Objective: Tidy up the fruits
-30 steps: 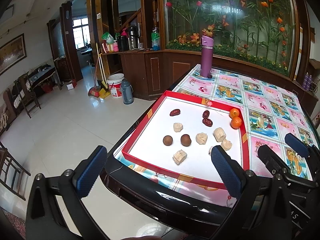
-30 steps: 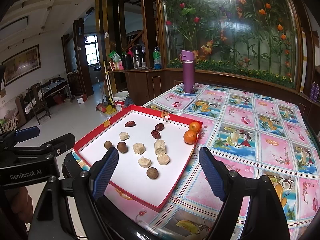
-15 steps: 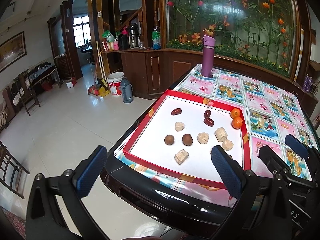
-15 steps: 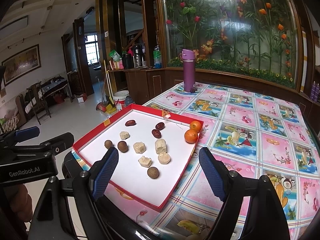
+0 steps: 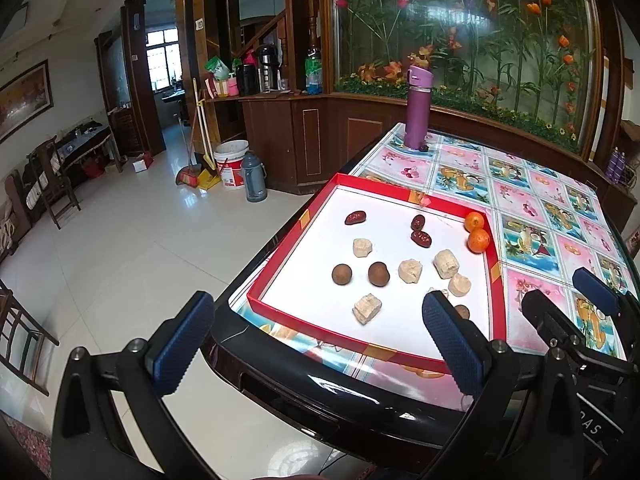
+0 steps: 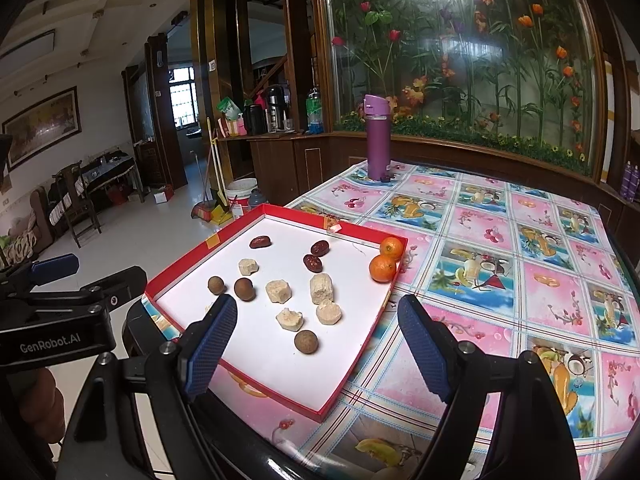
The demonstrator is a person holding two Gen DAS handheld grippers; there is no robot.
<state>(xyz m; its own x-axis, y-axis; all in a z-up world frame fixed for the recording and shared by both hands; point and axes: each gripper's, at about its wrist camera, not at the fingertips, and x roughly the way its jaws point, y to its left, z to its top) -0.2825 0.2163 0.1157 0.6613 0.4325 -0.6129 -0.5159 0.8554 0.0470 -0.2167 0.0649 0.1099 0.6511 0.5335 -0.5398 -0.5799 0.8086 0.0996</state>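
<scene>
While both the left tool [image 5: 316, 340] and right tool [image 6: 316, 350] hang spread and empty short of the red tray [image 6: 362, 350], its fruits lie mixed ahead, apparently unsorted.

1. Brown round fruit [image 5: 463, 312] in the left wrist view: mostly hidden behind a left gripper fingertip [image 5: 450, 334].
2. Pale chunk [image 6: 209, 306] in the right wrist view: largely covered by a right gripper fingertip [image 6: 208, 350].
3. Table [image 6: 520, 240]: its right side is cut off by the picture's edge.
</scene>
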